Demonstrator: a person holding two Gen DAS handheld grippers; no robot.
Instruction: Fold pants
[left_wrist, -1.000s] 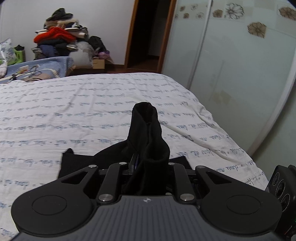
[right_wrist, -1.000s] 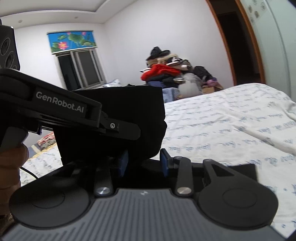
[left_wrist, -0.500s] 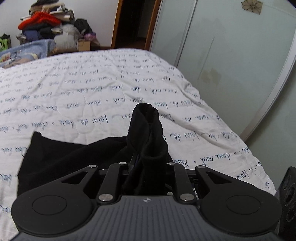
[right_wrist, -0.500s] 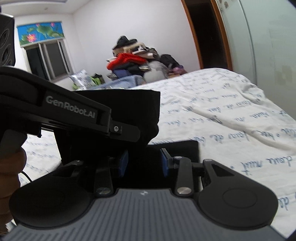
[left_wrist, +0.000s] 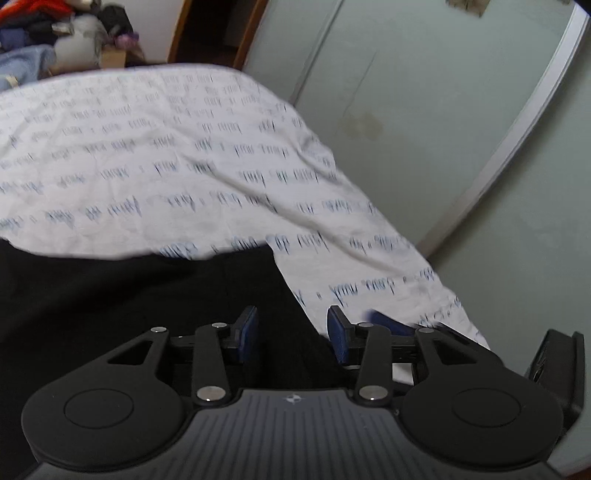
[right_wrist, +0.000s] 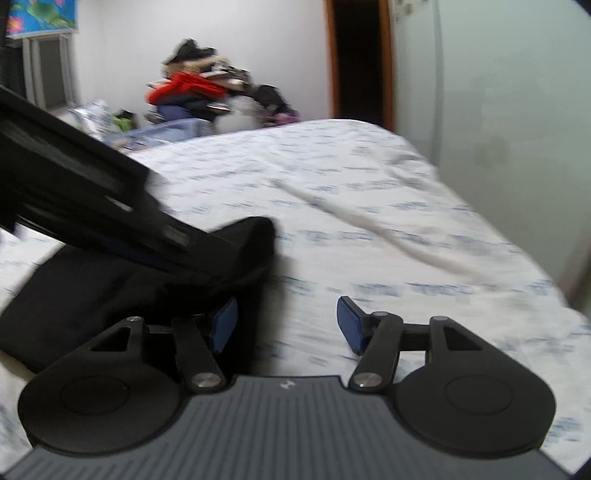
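Bed (left_wrist: 147, 155) with printed sheet, black pants (left_wrist: 110, 295) soft, limp, light; both claws just spreading, left claw (left_wrist: 291, 334) straddling fabric unpinched, right claw (right_wrist: 282, 325) empty; regrip at folded edge.

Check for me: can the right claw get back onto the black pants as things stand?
Probably yes. The right claw is open, and the black pants lie on the bed by its left finger, nothing between.

Each camera sits just behind its own gripper's fingers, low and close over the bed (left_wrist: 155, 155), looking forward and downward. Both face the clothes pile (right_wrist: 199, 92), doorway (right_wrist: 356, 55) and wardrobe (left_wrist: 424, 92); they share the pants (left_wrist: 110, 306) and sheet.
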